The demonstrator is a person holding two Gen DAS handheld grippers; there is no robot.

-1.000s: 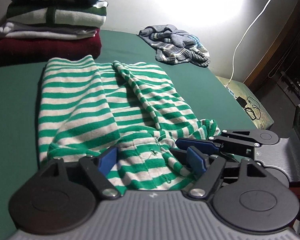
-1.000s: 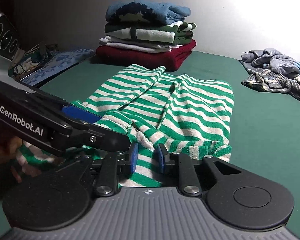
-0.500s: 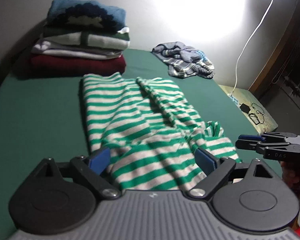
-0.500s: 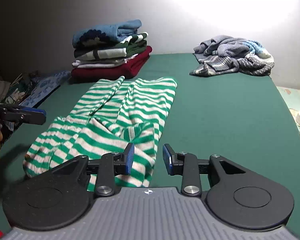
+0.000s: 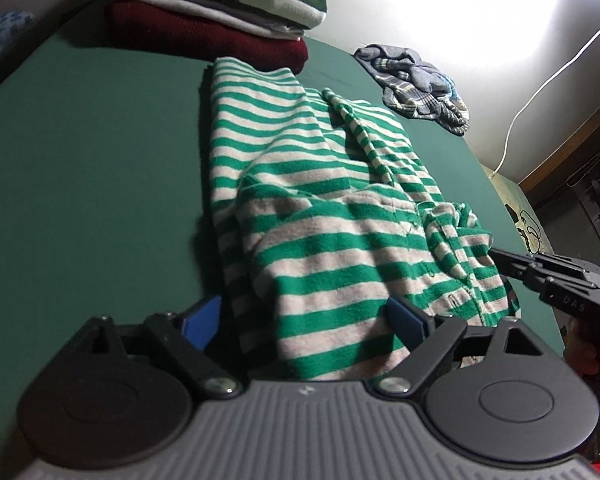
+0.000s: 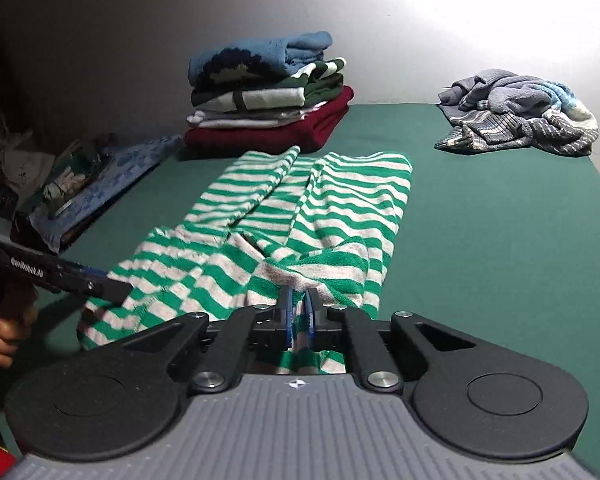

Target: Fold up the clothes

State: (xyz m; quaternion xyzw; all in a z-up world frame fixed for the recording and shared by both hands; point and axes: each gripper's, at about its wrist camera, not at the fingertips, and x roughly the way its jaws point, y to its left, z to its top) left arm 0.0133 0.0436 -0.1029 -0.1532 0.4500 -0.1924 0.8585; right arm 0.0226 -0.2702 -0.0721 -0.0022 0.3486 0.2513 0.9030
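A green-and-white striped garment (image 5: 332,216) lies lengthwise on the green bench (image 5: 92,168), its far end near a stack of folded clothes (image 6: 268,92) by the wall, its near end bunched and wrinkled under both tools. The left tool (image 5: 304,320) stands wide, its blue pads (image 5: 202,320) apart on either side of the near edge of the garment; cloth lies between them but neither pad presses on it. The right tool (image 6: 298,316) is closing, its jaws nearly together with a fold of the striped cloth pinched between the blue pads (image 6: 286,314) at the garment's near right corner. In the left wrist view the right tool reaches in from the right edge, touching the garment's side. In the right wrist view the left tool comes in from the left, held by a hand (image 6: 0,332). A crumpled pile of blue and grey clothes (image 6: 520,112) sits well apart at the bench's far right. A white cable (image 5: 540,88) hangs down the wall.
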